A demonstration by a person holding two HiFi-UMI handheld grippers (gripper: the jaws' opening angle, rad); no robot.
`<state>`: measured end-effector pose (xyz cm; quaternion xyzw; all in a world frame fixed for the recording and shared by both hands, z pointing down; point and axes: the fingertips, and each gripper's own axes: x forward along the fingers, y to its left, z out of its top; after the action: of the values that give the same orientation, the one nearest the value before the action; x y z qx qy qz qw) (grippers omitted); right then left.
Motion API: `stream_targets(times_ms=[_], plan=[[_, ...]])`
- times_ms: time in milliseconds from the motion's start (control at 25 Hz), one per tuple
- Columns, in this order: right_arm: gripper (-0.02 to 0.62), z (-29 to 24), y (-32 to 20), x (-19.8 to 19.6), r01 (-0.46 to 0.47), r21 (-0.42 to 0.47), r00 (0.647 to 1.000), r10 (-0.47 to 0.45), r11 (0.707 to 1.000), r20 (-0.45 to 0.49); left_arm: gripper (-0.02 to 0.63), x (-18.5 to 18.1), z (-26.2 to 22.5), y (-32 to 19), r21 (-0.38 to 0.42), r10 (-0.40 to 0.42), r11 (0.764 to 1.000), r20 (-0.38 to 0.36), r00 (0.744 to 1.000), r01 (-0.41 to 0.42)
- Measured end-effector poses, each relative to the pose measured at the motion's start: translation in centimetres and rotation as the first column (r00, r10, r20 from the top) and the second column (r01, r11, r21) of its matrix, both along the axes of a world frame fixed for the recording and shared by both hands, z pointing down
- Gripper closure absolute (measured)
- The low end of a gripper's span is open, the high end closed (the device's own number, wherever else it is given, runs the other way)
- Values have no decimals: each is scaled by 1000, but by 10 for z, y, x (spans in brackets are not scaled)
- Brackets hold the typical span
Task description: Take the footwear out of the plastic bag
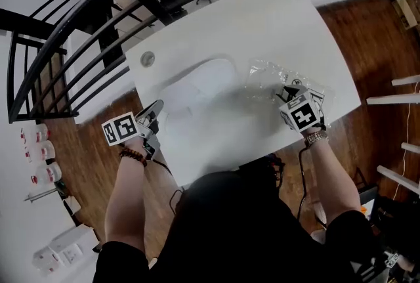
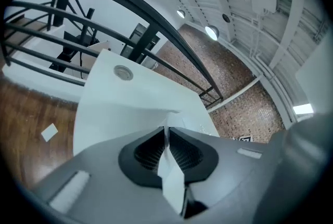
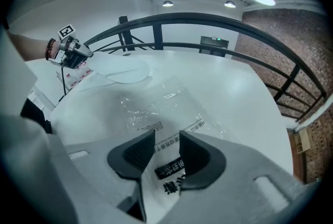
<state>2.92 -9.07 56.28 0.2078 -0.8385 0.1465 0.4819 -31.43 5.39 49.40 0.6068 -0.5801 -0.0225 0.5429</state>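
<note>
The left tongs (image 2: 166, 140) are clamped on the edge of the white slipper (image 1: 200, 78), which lies on the desk (image 1: 262, 19) beside the crumpled plastic bag (image 1: 269, 75). The right tongs (image 3: 165, 147) stand apart over that bag.

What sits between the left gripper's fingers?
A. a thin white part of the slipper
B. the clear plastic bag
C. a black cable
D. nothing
A: the left gripper view shows the left gripper closed on a thin white flap of the slipper; the plastic bag lies apart, further right on the table.
</note>
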Motion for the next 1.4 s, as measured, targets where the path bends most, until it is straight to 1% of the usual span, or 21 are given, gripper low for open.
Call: stream_targets(times_ms=[120,320,400,520,560,600,640,680,760,840,920,1160,1240,1320,1360,1400], plan=[[462,2,0,0,-7,3,1000,7,1000,-18,560,-8,-1,22,15,-63,998,-46,997,64],[462,1,-1,-2,-14,19,1000,14,1000,-24,560,-14,15,53,3,-151,988,-121,981,152],[462,4,-3,-1,-16,27,999,16,1000,-30,557,-13,23,58,-9,-169,985,-134,976,169],[462,7,-5,1,-32,38,999,33,999,-34,549,-8,37,65,-39,-170,985,-127,977,166],[462,7,-5,1,-35,45,999,37,998,-34,540,-6,41,67,-50,-168,985,-125,978,162],[462,6,-5,1,-38,54,999,40,998,-33,516,-5,44,69,-59,-165,986,-123,979,159],[462,4,-6,1,-41,62,999,43,997,-30,469,-3,47,71,-67,-160,986,-119,980,153],[462,2,-6,1,-43,72,999,44,997,-24,429,-1,49,72,-72,-151,987,-111,982,143],[462,-4,-8,1,-46,93,999,47,995,-11,389,1,51,72,-79,-122,990,-76,990,116],[457,-11,-7,1,-53,109,999,53,993,4,363,2,51,73,-84,-90,993,-28,996,87],[457,-20,-4,0,-65,121,998,64,991,19,353,2,49,73,-83,-61,995,16,998,62],[457,-42,17,-13,-83,181,996,74,980,55,358,1,40,73,-34,18,999,67,998,-16],[457,-51,29,-21,-88,203,995,75,975,71,378,2,32,73,0,61,998,105,993,-61],[464,-61,41,-28,-93,227,993,74,969,90,402,6,19,69,43,110,992,168,980,-119],[492,-66,48,-31,-93,241,993,71,966,99,416,9,12,66,68,134,986,202,970,-150],[536,-72,55,-34,-93,255,992,68,962,107,431,14,4,63,93,157,979,228,961,-182]])
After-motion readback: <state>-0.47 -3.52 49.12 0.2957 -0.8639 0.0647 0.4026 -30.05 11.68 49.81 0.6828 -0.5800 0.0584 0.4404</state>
